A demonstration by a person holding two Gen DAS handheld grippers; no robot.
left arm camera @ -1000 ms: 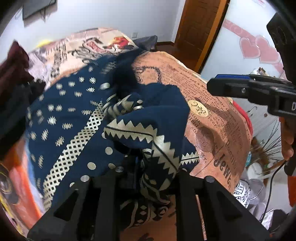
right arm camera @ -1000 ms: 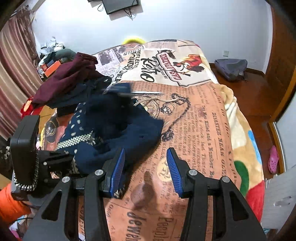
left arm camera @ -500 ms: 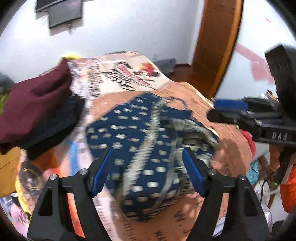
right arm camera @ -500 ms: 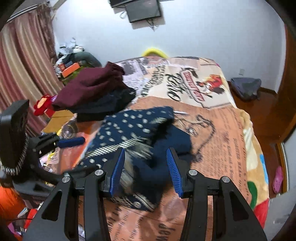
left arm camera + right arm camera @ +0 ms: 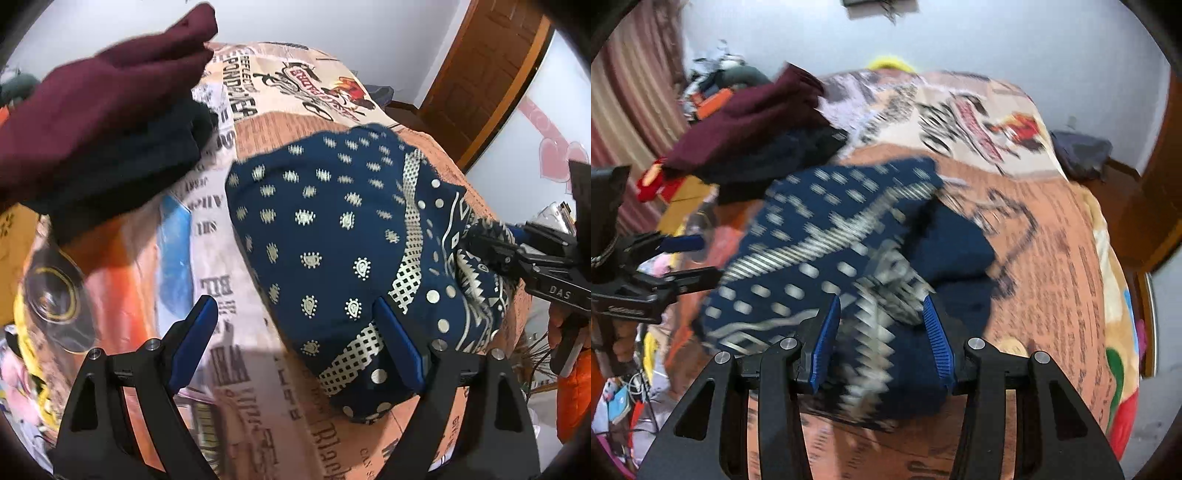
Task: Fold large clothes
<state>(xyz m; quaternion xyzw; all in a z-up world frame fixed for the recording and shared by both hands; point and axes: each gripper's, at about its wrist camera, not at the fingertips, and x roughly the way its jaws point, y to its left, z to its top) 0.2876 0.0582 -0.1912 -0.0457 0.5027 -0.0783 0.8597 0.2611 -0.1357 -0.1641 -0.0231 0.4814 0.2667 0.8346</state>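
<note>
the left tongs point(image 5: 295, 339) are wide and still opening, with only bedspread in the gap; the right-hand blue pad lies over the near edge of the garment point(image 5: 332, 236) but nothing is pinched. the right tongs point(image 5: 882, 343) stand partly open and astride a bunched, patterned fold of the same cloth; the picture is blurred there, and i cannot tell whether the pads press on it or merely bracket it. in the left view those tongs reach in at the garment's right-hand edge. the garment, navy with pale dots and zigzag bands, lies in a loose, part-folded heap on the bed point(image 5: 258, 406), spread flat on the left side and lumpy on the right where layers overlap. just beyond it, at the far left, sits a pile point(image 5: 99, 122) of dark red and black clothes, near but seemingly not touching. the cloth looks soft and limp, thick enough to hold a hump, light and not slippery; it will likely sag and drag rather than keep a crease. a good hold is probably on a clean outer edge or corner, taking all layers at once, rather than on the rumpled middle, so that the fold lifts evenly.
</note>
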